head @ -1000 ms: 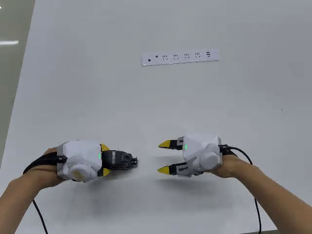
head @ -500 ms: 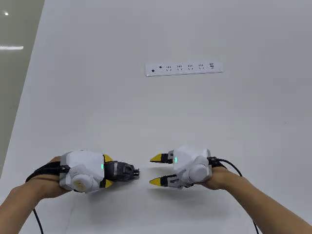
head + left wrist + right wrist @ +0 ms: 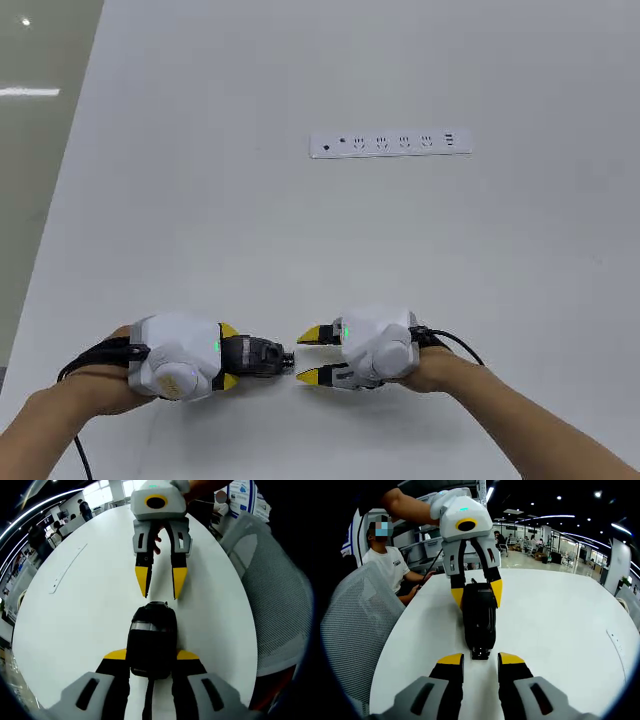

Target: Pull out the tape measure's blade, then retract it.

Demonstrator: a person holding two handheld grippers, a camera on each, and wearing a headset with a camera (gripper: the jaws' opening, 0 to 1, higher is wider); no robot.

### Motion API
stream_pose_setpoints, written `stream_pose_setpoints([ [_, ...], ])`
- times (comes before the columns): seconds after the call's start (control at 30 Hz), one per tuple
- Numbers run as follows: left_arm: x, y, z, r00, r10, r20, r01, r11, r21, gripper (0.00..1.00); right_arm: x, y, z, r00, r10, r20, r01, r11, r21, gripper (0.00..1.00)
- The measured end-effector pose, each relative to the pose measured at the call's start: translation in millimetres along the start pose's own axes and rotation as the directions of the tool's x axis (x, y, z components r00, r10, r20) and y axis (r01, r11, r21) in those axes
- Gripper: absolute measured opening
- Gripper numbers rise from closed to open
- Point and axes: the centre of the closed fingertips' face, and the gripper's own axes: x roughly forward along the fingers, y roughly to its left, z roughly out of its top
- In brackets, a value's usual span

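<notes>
A black tape measure lies on the white table, and my left gripper is shut on its body. In the left gripper view the case sits between the yellow tips of the left gripper, blade end pointing away. My right gripper faces it, open, its tips just past the blade's end hook. The right gripper view shows the hook between the right gripper's spread jaws, not clamped. No blade is drawn out.
A white power strip lies farther back on the table. The table's left edge drops to the floor. A mesh chair and a seated person are beside the table.
My right gripper has moved left until its open jaws reach the tape measure's hook. The left gripper still holds the case in place.
</notes>
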Motion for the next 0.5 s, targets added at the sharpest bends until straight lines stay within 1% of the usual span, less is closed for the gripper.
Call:
stream_pose_setpoints([
  [0.3,-0.1,0.8,0.0,0.9999,-0.003,0.014,0.003,0.999,-0.034,0.27,11.3,-0.4,-5.0,0.9997,0.019,-0.012,-0.019,1.0,0.005,0.23],
  [0.5,-0.5,-0.3,0.3,0.9996,-0.01,0.025,0.01,1.0,-0.023,0.27,16.4,-0.4,-6.7,0.9995,0.03,-0.014,-0.03,1.0,0.004,0.22],
])
